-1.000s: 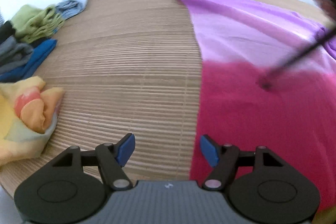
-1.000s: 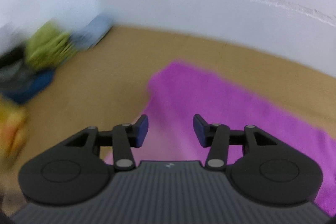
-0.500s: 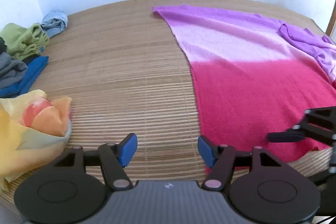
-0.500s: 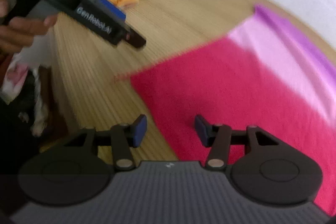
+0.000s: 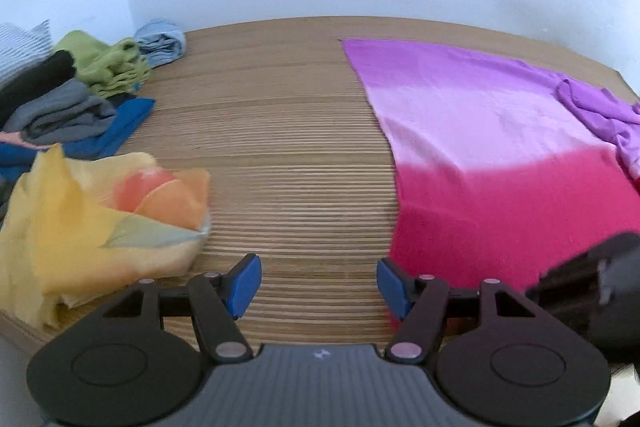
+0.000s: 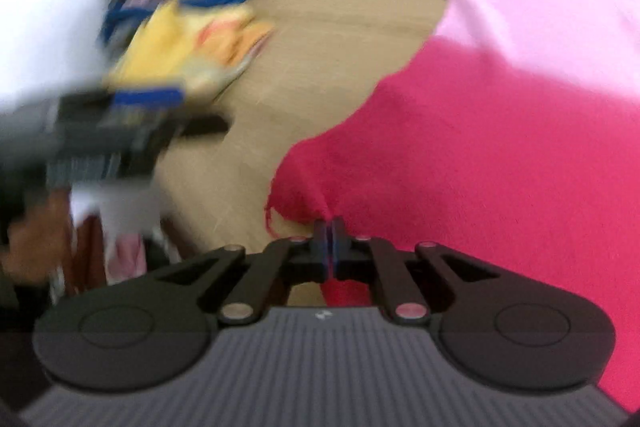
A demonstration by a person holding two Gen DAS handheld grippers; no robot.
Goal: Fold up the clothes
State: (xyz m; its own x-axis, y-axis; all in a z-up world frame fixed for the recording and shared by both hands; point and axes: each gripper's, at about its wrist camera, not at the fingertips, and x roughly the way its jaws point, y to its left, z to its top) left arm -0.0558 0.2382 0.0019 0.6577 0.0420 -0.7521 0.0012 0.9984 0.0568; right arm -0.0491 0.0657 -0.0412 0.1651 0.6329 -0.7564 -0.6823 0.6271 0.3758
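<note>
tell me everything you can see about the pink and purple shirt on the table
The shirt is a soft knit that grades from purple at the far end through pale pink to deep magenta near the camera. It lies spread mostly flat on the ribbed wooden table, with a bunched purple part, likely a sleeve, rumpled at its far right. Its near magenta hem corner is pinched in the right tongs, shut on the fabric, which puckers there. The left tongs are open just beside its left edge, not touching it.
</note>
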